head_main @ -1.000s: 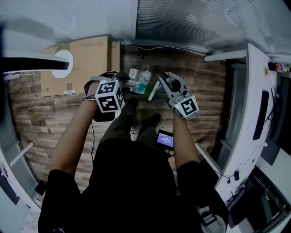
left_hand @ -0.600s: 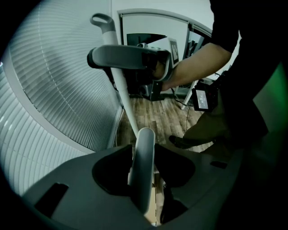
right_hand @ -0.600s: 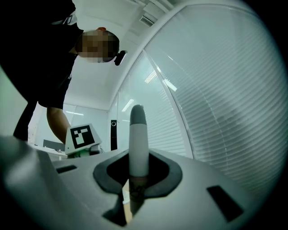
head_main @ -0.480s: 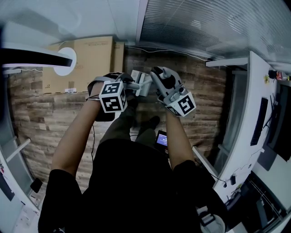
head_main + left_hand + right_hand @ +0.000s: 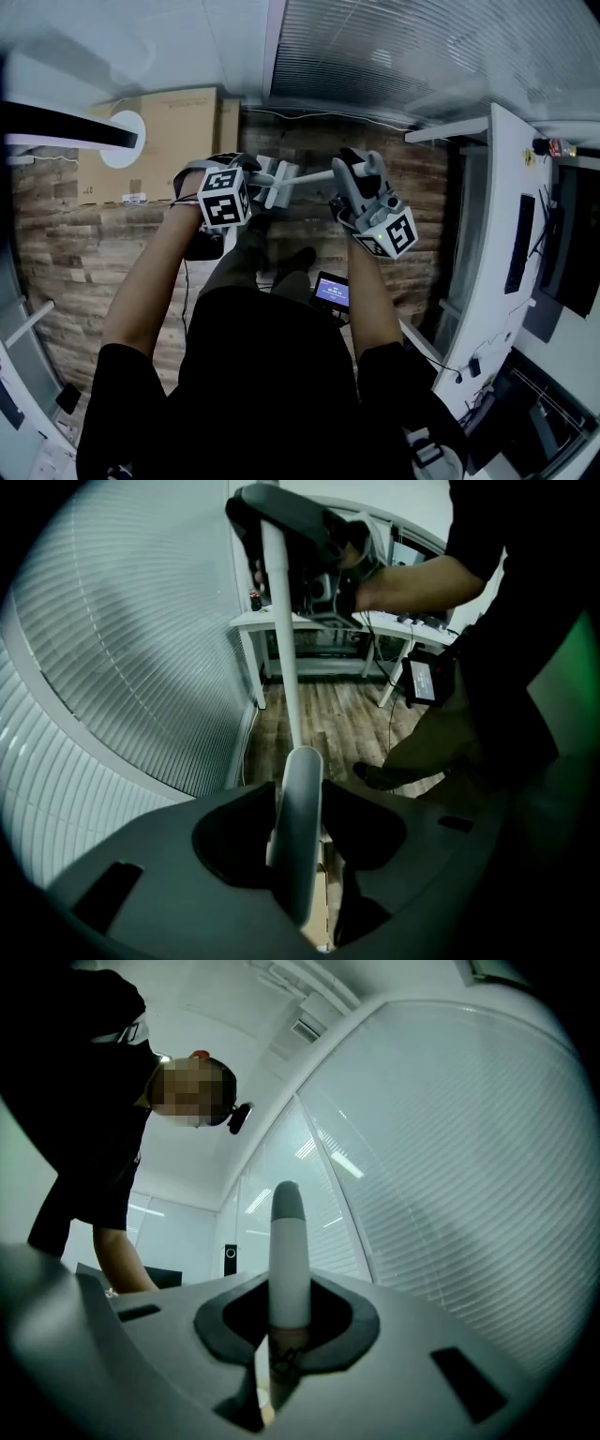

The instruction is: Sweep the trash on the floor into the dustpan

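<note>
While both tools stay clamped on white handles, the right one has just swung up.
Nearest, the left gripper (image 5: 298, 855) has its jaws partway apart and pressed on a flat white handle (image 5: 298, 808), unmoved. Just right of the left gripper, the right gripper (image 5: 349, 178) is closed on a thin white pole (image 5: 286, 1269) with a grey tip. It has risen and tilted upward since a second ago, so the pole now runs straight across to the left gripper. Likely the broom is lifted and the stroke is over or paused. The trash, a white-teal heap seen earlier beyond the left gripper, is now covered by the handles. The dustpan and brush head are out of view, so I can't tell which handle is which. The wood floor (image 5: 94, 244) lies beyond the left gripper, the cardboard box (image 5: 178, 122) farther off to its left.
</note>
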Available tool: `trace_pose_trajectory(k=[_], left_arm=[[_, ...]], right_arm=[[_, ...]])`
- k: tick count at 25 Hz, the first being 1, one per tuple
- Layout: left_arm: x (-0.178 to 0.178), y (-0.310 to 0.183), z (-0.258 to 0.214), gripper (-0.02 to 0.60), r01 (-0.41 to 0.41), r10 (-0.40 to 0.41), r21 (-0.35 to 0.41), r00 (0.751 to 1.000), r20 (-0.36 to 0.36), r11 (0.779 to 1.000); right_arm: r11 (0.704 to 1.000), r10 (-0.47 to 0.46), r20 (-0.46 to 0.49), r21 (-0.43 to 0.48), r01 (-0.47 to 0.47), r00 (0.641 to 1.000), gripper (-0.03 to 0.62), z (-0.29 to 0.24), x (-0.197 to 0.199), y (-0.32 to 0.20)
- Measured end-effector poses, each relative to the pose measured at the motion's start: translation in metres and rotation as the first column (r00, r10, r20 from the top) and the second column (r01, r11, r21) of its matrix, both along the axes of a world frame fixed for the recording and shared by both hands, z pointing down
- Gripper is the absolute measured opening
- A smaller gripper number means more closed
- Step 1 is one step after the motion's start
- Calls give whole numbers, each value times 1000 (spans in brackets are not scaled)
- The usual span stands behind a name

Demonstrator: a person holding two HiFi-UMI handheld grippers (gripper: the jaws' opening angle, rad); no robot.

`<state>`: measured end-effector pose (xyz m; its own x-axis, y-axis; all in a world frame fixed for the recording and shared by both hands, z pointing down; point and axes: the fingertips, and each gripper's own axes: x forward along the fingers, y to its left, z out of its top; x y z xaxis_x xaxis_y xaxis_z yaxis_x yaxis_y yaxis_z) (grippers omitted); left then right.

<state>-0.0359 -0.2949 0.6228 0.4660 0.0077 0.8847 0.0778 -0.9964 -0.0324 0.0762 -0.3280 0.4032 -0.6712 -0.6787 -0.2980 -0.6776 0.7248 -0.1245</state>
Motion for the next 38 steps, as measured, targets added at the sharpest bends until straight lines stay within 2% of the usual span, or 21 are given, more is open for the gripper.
trace_pose_trajectory(k=[3,6,11,14,16,17,18,19,22,24,25,28,29,30,31,32,33,36,38], left_arm=[[0,1,2,144,1,-1,8,1000,4,1000],[-3,2,4,149,10,-10,0,1000,8,1000],[-12,4,-13,176,22,-22,12,1000,13,1000],[-5,7,-50,176,90,-90,2,993,-82,996],[4,5,-85,163,156,-152,5,968,-202,988],[8,3,-105,136,192,-183,5,944,-275,981],[14,1,-125,116,229,-217,-8,909,-356,973],[19,0,-146,101,264,-253,-36,862,-439,964],[32,5,-204,33,337,-332,-124,679,-655,934],[38,11,-241,3,364,-362,-178,534,-764,914],[40,15,-260,-5,377,-377,-209,453,-808,902],[38,33,-303,-6,442,-409,-294,191,-892,848],[36,40,-313,-6,471,-409,-312,117,-905,825],[34,49,-319,-6,503,-405,-323,60,-912,802],[33,59,-322,-6,533,-401,-328,23,-916,780],[33,69,-322,-6,560,-400,-329,4,-917,760],[34,79,-320,-6,585,-401,-326,-1,-916,743],[34,103,-302,-6,643,-429,-322,11,-903,695],[36,117,-288,-6,654,-464,-344,13,-886,674]], right_arm=[[999,6,-6,34,-6,1000,52,-37,15,13],[999,12,-77,37,-9,997,52,-65,26,27],[995,90,-212,-26,-97,973,52,-89,62,52],[980,162,-256,-74,-186,953,54,-95,96,67],[965,220,-241,-89,-247,945,54,-100,123,79],[957,246,-237,-97,-275,940,55,-102,136,84],[949,267,-239,-104,-298,934,55,-102,147,90],[942,282,-245,-111,-316,928,55,-103,157,97],[927,316,-256,-123,-355,914,55,-107,180,122],[914,342,-258,-130,-383,904,55,-110,191,140],[908,355,-258,-134,-397,899,55,-111,196,150],[897,387,-245,-126,-425,889,55,-113,204,181],[894,398,-236,-117,-432,887,55,-113,206,191],[891,409,-228,-110,-441,884,55,-113,208,200],[887,419,-220,-106,-449,881,55,-112,210,209],[884,426,-213,-106,-455,879,55,-110,212,219],[883,428,-207,-109,-456,880,55,-106,213,227],[901,389,-180,-132,-414,903,55,-90,208,247],[908,368,-159,-150,-390,916,55,-80,205,258]])
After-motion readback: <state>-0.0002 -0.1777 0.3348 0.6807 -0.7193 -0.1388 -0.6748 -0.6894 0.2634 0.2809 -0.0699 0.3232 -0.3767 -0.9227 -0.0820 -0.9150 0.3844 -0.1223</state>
